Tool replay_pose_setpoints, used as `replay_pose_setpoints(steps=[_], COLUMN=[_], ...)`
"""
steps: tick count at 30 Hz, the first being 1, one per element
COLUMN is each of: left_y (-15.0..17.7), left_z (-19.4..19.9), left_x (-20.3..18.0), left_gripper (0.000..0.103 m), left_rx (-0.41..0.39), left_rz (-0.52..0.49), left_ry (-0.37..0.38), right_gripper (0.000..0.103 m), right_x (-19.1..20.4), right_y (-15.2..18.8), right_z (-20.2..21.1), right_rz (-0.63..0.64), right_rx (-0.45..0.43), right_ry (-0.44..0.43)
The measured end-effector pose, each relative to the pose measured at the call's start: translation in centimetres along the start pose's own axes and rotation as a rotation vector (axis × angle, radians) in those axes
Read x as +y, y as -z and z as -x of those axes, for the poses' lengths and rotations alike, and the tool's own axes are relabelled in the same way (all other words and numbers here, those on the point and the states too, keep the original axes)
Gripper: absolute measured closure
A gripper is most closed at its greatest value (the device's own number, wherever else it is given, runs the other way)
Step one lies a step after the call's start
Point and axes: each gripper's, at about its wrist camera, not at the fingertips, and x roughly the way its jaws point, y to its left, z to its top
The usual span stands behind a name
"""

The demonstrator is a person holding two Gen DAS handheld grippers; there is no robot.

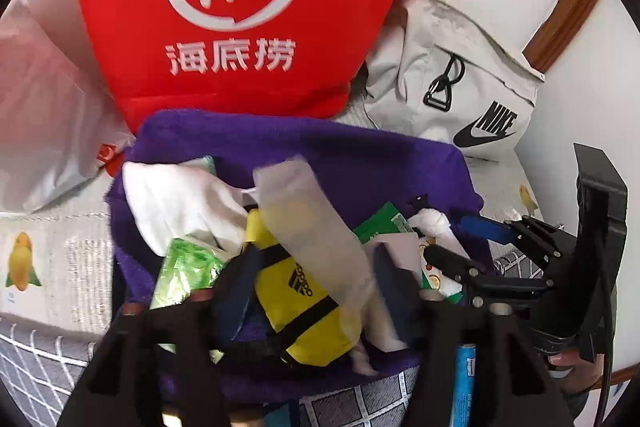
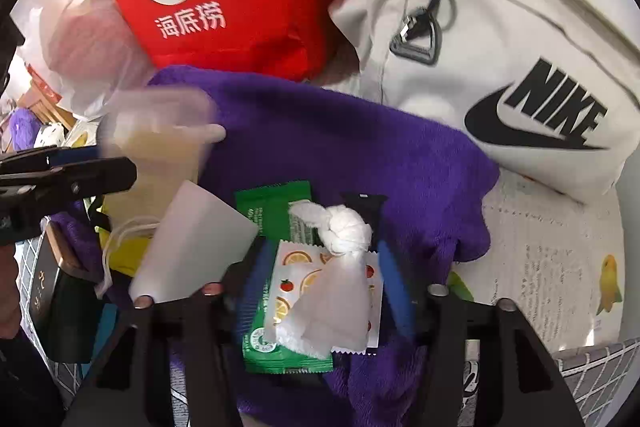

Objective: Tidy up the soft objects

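Note:
A purple towel (image 1: 360, 163) lies spread on the bed with soft items heaped on it. My left gripper (image 1: 316, 247) stands open over a yellow Adidas pouch (image 1: 304, 303); a blurred translucent bag (image 1: 312, 223) lies loose across the pouch between the fingers. Beside them are a white cloth (image 1: 180, 203) and a green tissue pack (image 1: 184, 267). My right gripper (image 2: 316, 227) is open too, its blue fingers (image 2: 394, 291) on either side of a knotted white bag (image 2: 340, 231), a fruit-print sachet (image 2: 292, 287) and a green packet (image 2: 276, 207); the pads are not pressing on them.
A red bag with a white logo (image 1: 240, 7) and a pale Nike bag (image 2: 520, 67) stand behind the towel. A clear plastic bag (image 1: 44, 107) lies at the left. The grid-pattern cover (image 1: 36, 359) and a parrot-print sheet (image 2: 560, 267) surround the towel. Each gripper shows in the other's view.

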Motion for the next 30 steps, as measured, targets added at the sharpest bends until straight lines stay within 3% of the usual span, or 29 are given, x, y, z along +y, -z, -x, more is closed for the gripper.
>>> replay_pose_setpoints(steps=[5, 9, 11, 15, 18, 20, 23, 30], left_y=[0.0, 1.0, 1.9, 3.8, 5.8, 7.2, 9.9, 15.7], left_z=[2.6, 4.2, 5.3, 7.6, 9.0, 9.9, 11.7, 15.8], left_x=[0.1, 0.4, 0.4, 0.3, -0.2, -1.0, -2.4, -3.8], left_gripper=[0.031, 0.03, 0.03, 0.03, 0.03, 0.03, 0.03, 0.03], left_rx=[-0.043, -0.022, -0.03, -0.056, -0.059, -0.068, -0.097, -0.144], left_rz=[-0.004, 0.007, -0.001, 0.012, 0.002, -0.021, -0.055, -0.03], left_ry=[-0.056, -0.079, -0.101, -0.127, -0.152, -0.174, -0.202, -0.191], right_gripper=[0.025, 0.024, 0.018, 0.018, 0.018, 0.008, 0.006, 0.002], right_x=[0.6, 0.8, 0.7, 1.7, 2.6, 3.3, 4.5, 6.7], right_y=[0.1, 0.6, 0.9, 2.3, 3.9, 5.0, 7.2, 12.3], right_z=[1.8, 3.8, 5.1, 7.5, 9.2, 10.5, 12.8, 17.7], right_rz=[0.004, -0.022, -0.036, -0.047, -0.062, -0.067, -0.071, -0.083], right_rx=[-0.026, -0.047, -0.065, -0.097, -0.098, -0.106, -0.134, -0.175], right_ry=[0.0, 0.013, 0.002, 0.008, 0.01, 0.009, 0.033, 0.05])
